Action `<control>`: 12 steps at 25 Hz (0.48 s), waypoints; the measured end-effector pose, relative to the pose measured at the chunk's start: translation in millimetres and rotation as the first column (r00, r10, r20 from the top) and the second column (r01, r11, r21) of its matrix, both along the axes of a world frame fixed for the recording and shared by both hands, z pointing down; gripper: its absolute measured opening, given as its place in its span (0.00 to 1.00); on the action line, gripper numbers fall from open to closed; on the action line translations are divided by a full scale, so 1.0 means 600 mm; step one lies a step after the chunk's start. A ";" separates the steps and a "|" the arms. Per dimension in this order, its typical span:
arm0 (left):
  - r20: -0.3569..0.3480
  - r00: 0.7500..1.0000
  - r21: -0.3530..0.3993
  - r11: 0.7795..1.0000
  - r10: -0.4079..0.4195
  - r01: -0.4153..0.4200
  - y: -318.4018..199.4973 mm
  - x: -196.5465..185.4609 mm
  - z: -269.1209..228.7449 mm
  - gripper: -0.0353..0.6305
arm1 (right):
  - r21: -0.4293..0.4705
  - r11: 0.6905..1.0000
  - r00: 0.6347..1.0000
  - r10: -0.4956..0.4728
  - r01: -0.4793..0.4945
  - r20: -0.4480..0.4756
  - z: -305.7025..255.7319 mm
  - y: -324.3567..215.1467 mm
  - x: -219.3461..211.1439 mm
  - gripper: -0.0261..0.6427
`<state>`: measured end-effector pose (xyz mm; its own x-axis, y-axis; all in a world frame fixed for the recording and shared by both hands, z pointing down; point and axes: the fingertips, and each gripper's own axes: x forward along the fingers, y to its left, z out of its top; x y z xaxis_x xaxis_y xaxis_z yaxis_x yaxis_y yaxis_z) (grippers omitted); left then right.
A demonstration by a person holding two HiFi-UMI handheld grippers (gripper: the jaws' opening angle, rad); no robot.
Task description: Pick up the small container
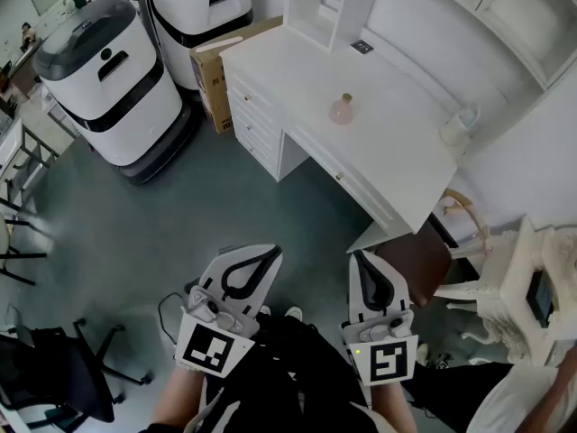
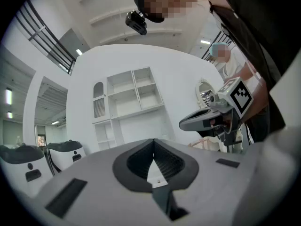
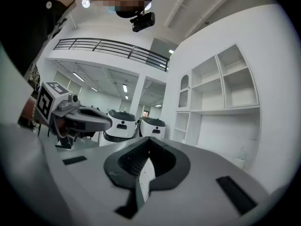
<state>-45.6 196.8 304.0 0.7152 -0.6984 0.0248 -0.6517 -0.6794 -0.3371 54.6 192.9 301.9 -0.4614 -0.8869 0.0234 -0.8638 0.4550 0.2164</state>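
Two grippers: held side by side over the floor in front of the desk (image 1: 397, 147), well apart from its top.
Left gripper (image 1: 268, 254) (image 2: 153, 149): jaws together, pads meeting along one line, nothing between them.
Right gripper (image 1: 360, 258) (image 3: 149, 148): jaws together, nothing held; a pale strip stands edge-on at the seam of the pads.
Container (image 1: 341, 109): small, pinkish, round-bodied with a narrow neck. It stands upright near the middle of the desk top, back from the front edge. Nothing touches it, and it is far from both grippers.
Desk: white, with drawers (image 1: 256, 126) under its left end and a shelf (image 1: 321, 5) at the back left corner.
Cup (image 1: 457, 125): white, at the desk's right end, close to the wall and well apart from the container.
Dark tag (image 1: 361, 47): flat on the top, just beside the shelf; too small to identify.
Chair (image 1: 416, 262): brown seat, just below the desk's front right corner.
Box (image 1: 215, 69): cardboard, on the floor against the desk's left end.
Machines (image 1: 106, 78): two white units with grey lids, left of the box.
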 end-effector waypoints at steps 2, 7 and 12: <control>0.000 1.000 0.001 1.000 0.002 -0.002 0.000 -0.001 -0.001 0.06 | 0.001 1.000 1.000 -0.002 0.002 0.003 -0.001 0.000 -0.003 0.04; -0.005 1.000 0.004 1.000 -0.001 0.001 -0.003 -0.004 -0.002 0.06 | -0.002 1.000 1.000 -0.008 0.007 -0.005 0.000 -0.001 -0.007 0.04; -0.004 1.000 0.006 1.000 0.003 -0.003 -0.003 -0.005 -0.003 0.06 | -0.004 1.000 1.000 -0.008 0.008 -0.010 0.000 0.000 -0.010 0.04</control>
<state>-48.8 195.1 302.3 0.7175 -0.6963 0.0173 -0.6511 -0.6793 -0.3387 48.6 193.0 301.8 -0.4679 -0.8832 0.0314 -0.8581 0.4625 0.2230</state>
